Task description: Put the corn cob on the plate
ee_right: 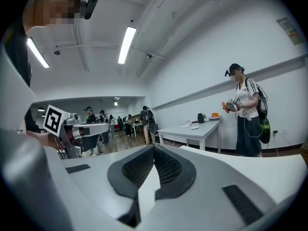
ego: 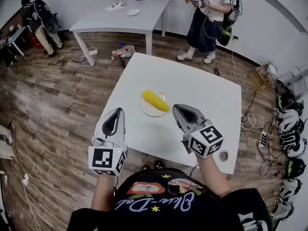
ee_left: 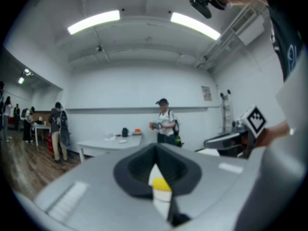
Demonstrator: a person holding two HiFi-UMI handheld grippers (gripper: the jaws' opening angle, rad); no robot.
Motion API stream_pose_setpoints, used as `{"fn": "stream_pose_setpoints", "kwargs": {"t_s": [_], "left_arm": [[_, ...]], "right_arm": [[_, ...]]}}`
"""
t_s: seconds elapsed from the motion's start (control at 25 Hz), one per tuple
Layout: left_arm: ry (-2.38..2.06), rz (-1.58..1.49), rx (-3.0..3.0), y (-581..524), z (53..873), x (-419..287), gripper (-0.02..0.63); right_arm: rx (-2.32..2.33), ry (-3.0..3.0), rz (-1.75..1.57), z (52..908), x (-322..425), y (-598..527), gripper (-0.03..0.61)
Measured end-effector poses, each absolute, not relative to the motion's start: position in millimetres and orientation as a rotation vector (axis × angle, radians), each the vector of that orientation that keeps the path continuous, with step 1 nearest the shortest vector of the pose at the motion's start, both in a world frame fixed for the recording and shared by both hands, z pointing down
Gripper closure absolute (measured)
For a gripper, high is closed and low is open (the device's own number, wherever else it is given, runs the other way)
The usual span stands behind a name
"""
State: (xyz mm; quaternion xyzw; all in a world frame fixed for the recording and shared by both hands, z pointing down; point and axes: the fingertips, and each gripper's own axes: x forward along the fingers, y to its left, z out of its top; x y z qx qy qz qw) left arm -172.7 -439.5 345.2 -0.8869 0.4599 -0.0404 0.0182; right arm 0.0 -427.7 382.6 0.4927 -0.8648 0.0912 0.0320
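Note:
A yellow corn cob (ego: 155, 100) lies across a small pale plate (ego: 147, 111) near the middle of the white table (ego: 207, 95). My left gripper (ego: 117, 111) hangs above the table's near-left edge, jaws shut and empty, short of the plate. My right gripper (ego: 176, 108) hovers just right of the plate, also shut with nothing in it. In the left gripper view the closed jaws (ee_left: 155, 147) point level across the room, and a bit of the corn cob (ee_left: 160, 183) shows through the gap behind the tips. The right gripper view has its closed jaws (ee_right: 154, 147) empty.
A second white table (ego: 120, 16) with small items stands at the back. A person (ego: 209, 13) holding grippers stands behind my table, and others (ego: 41, 18) are at the far left. Cables and helmets (ego: 288, 124) lie on the wooden floor to the right.

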Motion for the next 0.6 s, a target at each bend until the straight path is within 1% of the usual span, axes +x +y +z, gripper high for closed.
{"fn": "stream_pose_setpoints", "kwargs": {"t_s": [0.6], "left_arm": [[1.432,-0.188,-2.747,-434.0,345.7,-168.4,0.615]], "right_arm": [[1.518,-2.672,0.36,378.3,9.8,-422.1,0.561]]}}
